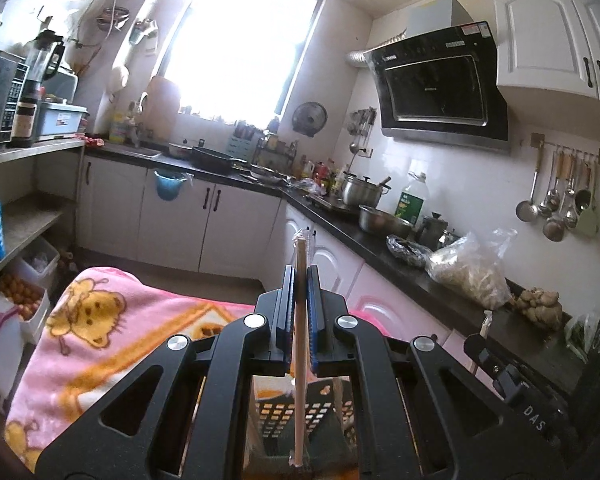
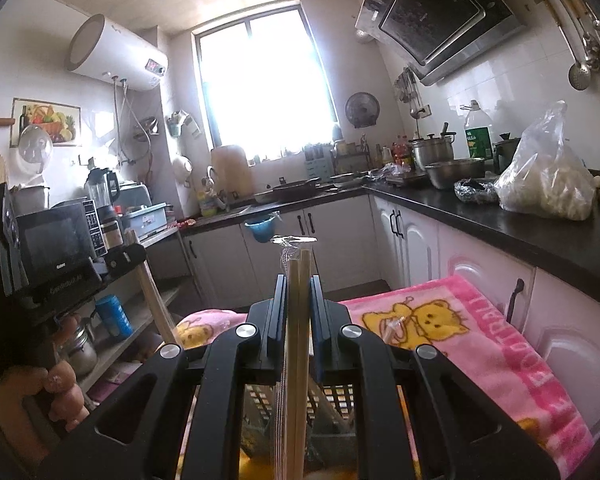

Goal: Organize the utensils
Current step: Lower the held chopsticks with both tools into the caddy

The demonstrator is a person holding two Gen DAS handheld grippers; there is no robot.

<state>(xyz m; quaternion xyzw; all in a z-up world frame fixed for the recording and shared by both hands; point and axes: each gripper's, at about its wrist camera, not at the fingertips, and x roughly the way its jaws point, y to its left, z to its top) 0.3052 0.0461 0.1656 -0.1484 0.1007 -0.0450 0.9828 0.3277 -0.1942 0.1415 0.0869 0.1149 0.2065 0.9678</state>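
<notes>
So both grippers were up in the air over the pink bear blanket (image 1: pixel 112 328), each one pinching something upright. The left gripper (image 1: pixel 299 280) was clamped tight on one pale wooden chopstick (image 1: pixel 300 320), maybe with a second thin one beside it in a clear wrapper, hard to say. It ran straight up between the jaws and poked out above the tips. The right gripper (image 2: pixel 299 288) was squeezed shut on two chopsticks (image 2: pixel 298 320) side by side, with a bit of crinkly clear wrapper (image 2: pixel 292 240) sticking out at the top. Under both grippers sat one dark slotted basket (image 1: pixel 296 412), seen through the gaps in the frames, and the lower ends of the sticks reached down toward it; I couldn't tell if they touched. From the right camera you could see the person's left hand (image 2: pixel 60 376) wrapped around the other gripper's handle. On the black counter (image 1: pixel 380 236) I counted two metal pots (image 1: pixel 362 190), one green-labelled oil bottle (image 1: pixel 412 198) and one big clear bag (image 1: pixel 470 270) of something pale.
</notes>
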